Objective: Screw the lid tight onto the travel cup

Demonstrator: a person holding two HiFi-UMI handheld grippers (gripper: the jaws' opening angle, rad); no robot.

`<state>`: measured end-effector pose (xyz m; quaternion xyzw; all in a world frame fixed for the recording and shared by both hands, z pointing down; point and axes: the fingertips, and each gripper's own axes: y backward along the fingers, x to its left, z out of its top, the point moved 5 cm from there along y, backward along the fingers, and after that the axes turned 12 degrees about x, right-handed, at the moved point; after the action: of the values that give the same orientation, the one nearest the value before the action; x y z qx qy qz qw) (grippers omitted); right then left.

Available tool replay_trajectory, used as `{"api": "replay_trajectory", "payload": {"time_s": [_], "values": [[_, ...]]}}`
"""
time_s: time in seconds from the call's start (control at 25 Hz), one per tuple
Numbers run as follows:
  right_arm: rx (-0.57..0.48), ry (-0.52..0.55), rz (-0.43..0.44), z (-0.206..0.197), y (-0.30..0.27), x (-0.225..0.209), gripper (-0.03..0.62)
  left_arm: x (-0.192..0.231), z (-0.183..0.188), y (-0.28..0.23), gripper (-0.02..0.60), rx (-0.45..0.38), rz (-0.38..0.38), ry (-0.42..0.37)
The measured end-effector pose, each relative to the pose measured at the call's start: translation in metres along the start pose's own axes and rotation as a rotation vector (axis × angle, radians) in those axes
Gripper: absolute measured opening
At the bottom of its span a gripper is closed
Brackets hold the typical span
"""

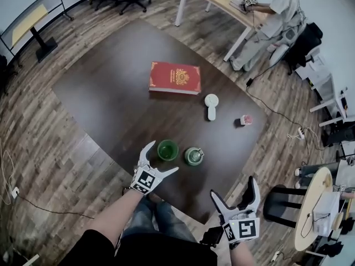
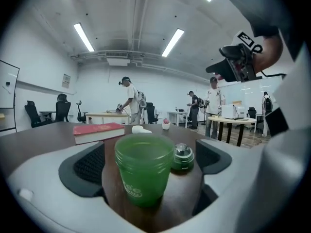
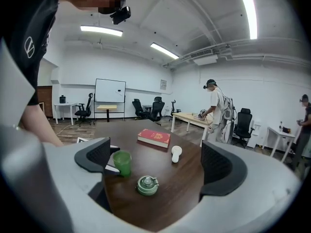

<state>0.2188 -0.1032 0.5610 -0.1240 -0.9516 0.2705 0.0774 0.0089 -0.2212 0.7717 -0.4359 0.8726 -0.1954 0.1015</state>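
Evidently, released left claw (image 1: pixel 162 157) brackets the cup (image 2: pixel 144 171), right claw (image 1: pixel 233 187) released; lettering (image 2: pixel 131 189) illegible.

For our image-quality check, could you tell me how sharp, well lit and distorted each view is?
Head view: fisheye bends the edges of the dark brown table; even light, red hardback book sharp. Left gripper view: translucent green plastic cup close and slightly soft, ceiling strip lights blown white, corners black. Right gripper view: round green lid sharp, corners dark.
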Motion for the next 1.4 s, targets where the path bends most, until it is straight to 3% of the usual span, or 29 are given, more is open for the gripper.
{"api": "replay_trajectory", "payload": {"time_s": [0.28, 0.52, 0.92, 1.16, 1.24, 1.4], "values": [[0.086, -0.018, 0.038, -0.037, -0.049, 0.004, 0.594, 0.011, -0.029, -0.042, 0.537, 0.041, 0.014, 0.037], [0.214, -0.021, 0.102, -0.096, -0.13, 0.008, 0.594, 0.013, -0.032, -0.06, 0.417, 0.059, -0.011, 0.061], [0.396, -0.003, 0.165, -0.159, -0.252, 0.021, 0.594, 0.018, -0.028, -0.063, 0.411, 0.042, -0.028, 0.066], [0.455, 0.011, 0.171, -0.182, -0.271, 0.024, 0.587, 0.018, -0.026, -0.062, 0.411, 0.039, -0.029, 0.066], [0.45, 0.028, 0.177, -0.18, -0.272, 0.025, 0.513, 0.02, -0.026, -0.063, 0.411, 0.039, -0.029, 0.065], [0.424, 0.044, 0.174, -0.179, -0.271, 0.026, 0.512, 0.02, -0.026, -0.063, 0.411, 0.042, -0.03, 0.065]]}}
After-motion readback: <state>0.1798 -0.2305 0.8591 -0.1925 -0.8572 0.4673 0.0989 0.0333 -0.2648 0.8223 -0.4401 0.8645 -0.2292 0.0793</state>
